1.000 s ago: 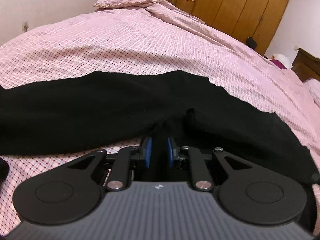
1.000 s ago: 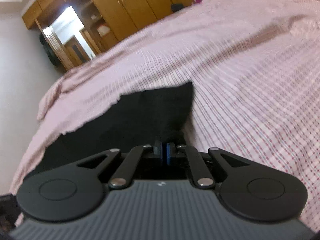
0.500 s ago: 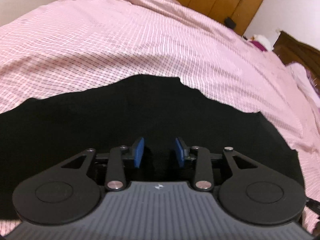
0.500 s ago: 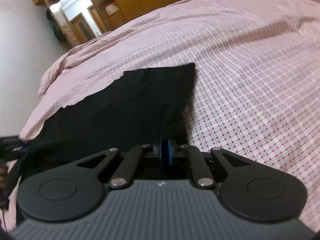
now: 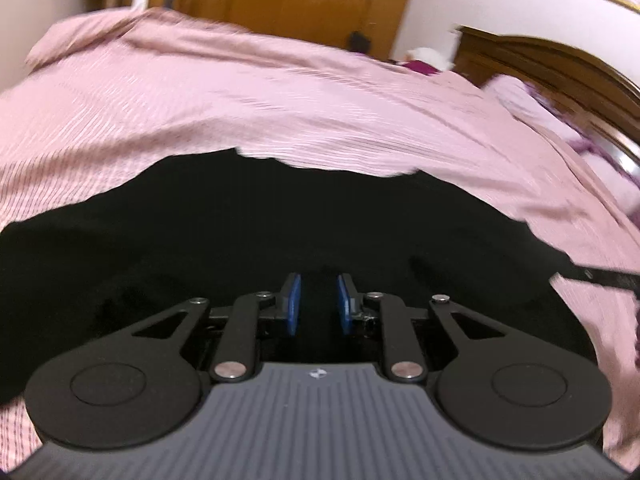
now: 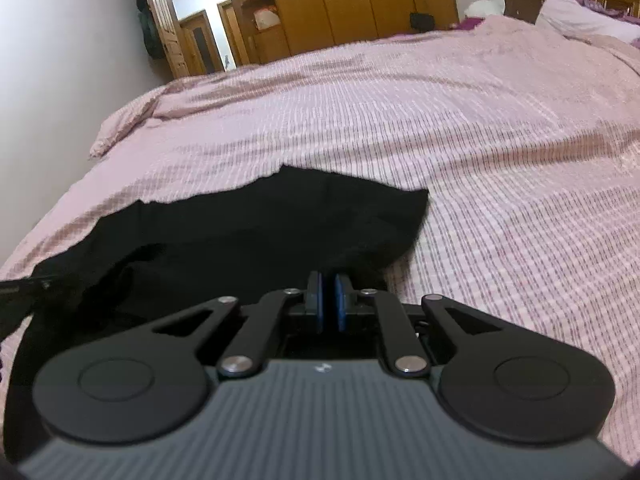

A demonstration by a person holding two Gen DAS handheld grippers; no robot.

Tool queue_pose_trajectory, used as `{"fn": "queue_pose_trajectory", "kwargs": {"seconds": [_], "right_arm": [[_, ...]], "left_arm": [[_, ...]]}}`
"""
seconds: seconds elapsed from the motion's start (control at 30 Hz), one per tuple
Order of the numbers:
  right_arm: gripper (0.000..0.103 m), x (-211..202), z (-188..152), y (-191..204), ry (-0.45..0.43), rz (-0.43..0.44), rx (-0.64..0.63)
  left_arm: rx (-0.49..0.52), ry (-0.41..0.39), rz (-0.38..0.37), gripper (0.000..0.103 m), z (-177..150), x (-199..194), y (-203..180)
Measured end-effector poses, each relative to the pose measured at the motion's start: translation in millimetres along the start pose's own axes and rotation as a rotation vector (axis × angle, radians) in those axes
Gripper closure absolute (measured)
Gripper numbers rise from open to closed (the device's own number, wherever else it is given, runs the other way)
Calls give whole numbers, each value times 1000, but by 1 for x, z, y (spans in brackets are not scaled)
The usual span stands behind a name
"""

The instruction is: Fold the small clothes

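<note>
A black garment (image 5: 280, 224) lies spread flat on the pink checked bedspread (image 5: 240, 96). My left gripper (image 5: 319, 300) is open, its blue pads apart, hovering over the garment's near part with nothing between them. In the right wrist view the same garment (image 6: 260, 220) lies ahead and to the left. My right gripper (image 6: 328, 298) has its pads nearly together over the garment's near right edge; a narrow gap shows and I cannot tell whether cloth is pinched in it. The other gripper's tip (image 5: 600, 278) shows at the right edge of the left wrist view.
The bedspread (image 6: 500, 160) stretches wide to the right and beyond the garment. Wooden wardrobes (image 6: 360, 0) and a doorway (image 6: 192, 32) stand past the bed. A dark wooden headboard (image 5: 560, 64) and pillows (image 6: 580, 16) are at the right.
My left gripper opened and let go of the garment, then lifted and swung right. The right gripper rose a little and its pads parted slightly. The garment now lies flatter.
</note>
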State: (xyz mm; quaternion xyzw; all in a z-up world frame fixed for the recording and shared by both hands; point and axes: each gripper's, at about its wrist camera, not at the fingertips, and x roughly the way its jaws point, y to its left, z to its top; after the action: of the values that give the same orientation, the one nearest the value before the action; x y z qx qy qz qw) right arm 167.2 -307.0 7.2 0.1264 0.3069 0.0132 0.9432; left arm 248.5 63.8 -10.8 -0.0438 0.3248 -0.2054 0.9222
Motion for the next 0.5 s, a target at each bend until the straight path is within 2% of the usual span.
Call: {"fn": "queue_pose_trajectory", "kwargs": {"seconds": [0.13, 0.2, 0.23, 0.27, 0.4, 0.5], "right_arm": [[90, -6, -8, -5, 33, -5, -15], [72, -13, -11, -7, 26, -17, -26], [53, -16, -12, -8, 16, -19, -29], [44, -20, -14, -8, -1, -19, -35], [44, -28, -15, -7, -17, -18, -55], [44, -28, -17, -6, -14, -7, -46]], "left_arm": [[39, 9, -40, 78, -16, -15, -19], [51, 13, -42, 78, -24, -23, -26], [59, 21, -38, 78, -28, -26, -29], [72, 29, -36, 78, -31, -27, -31], [148, 42, 10, 75, -45, -37, -42], [212, 55, 19, 67, -53, -40, -50]]}}
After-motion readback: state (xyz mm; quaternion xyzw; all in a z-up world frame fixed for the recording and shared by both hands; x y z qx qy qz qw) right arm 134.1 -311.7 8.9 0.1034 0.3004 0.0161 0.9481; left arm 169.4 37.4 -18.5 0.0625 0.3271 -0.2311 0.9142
